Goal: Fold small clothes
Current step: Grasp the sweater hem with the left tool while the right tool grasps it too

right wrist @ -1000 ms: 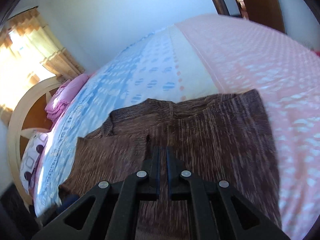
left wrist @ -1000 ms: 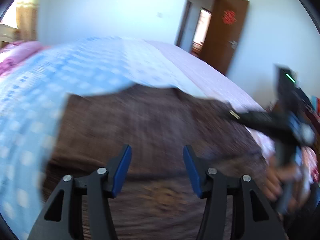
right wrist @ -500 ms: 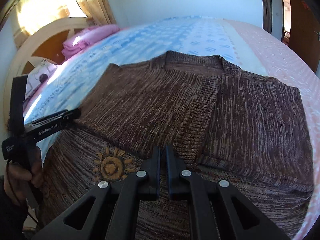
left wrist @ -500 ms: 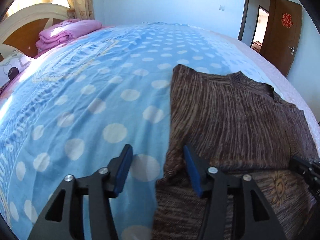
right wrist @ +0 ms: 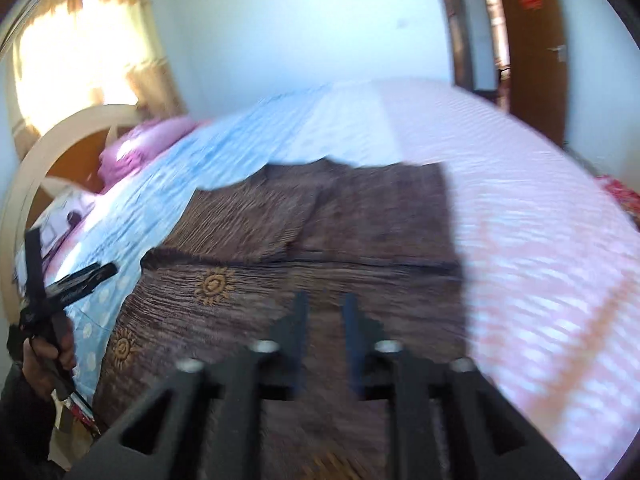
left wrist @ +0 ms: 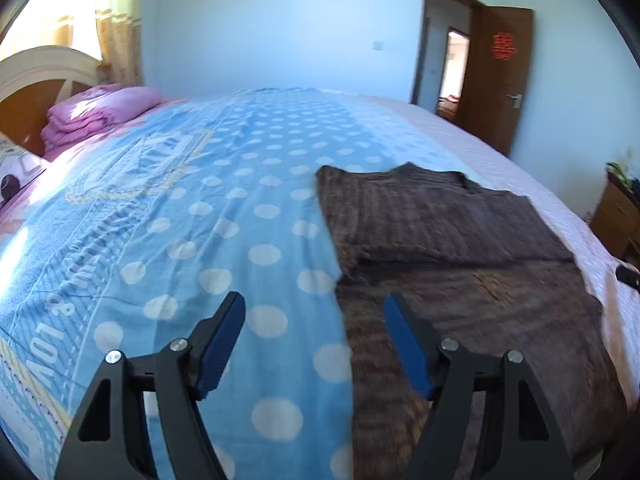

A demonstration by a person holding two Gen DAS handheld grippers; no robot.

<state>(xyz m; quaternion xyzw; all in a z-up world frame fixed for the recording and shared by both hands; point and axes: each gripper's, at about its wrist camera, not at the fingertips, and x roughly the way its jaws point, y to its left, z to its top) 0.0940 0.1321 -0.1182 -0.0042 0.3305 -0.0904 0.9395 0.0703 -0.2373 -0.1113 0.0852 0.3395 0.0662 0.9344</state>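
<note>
A brown knit cardigan (left wrist: 460,264) lies flat on the bed, its upper part folded over the lower; it also shows in the right wrist view (right wrist: 320,248), with orange sun motifs (right wrist: 214,283). My left gripper (left wrist: 314,320) is open and empty, hovering over the cardigan's left edge and the blue sheet. My right gripper (right wrist: 325,312) is blurred, its jaws slightly apart and empty, above the cardigan's lower middle. The left gripper also shows at the far left of the right wrist view (right wrist: 86,276).
The bed has a blue dotted sheet (left wrist: 208,216) and a pink cover (right wrist: 540,240) on the right. Folded pink bedding (left wrist: 100,114) lies by the wooden headboard (left wrist: 36,76). A brown door (left wrist: 500,76) stands open. A wooden cabinet (left wrist: 616,216) stands right of the bed.
My right gripper has opened slightly and swung right over the cardigan. My left gripper has drawn back and up, staying open.
</note>
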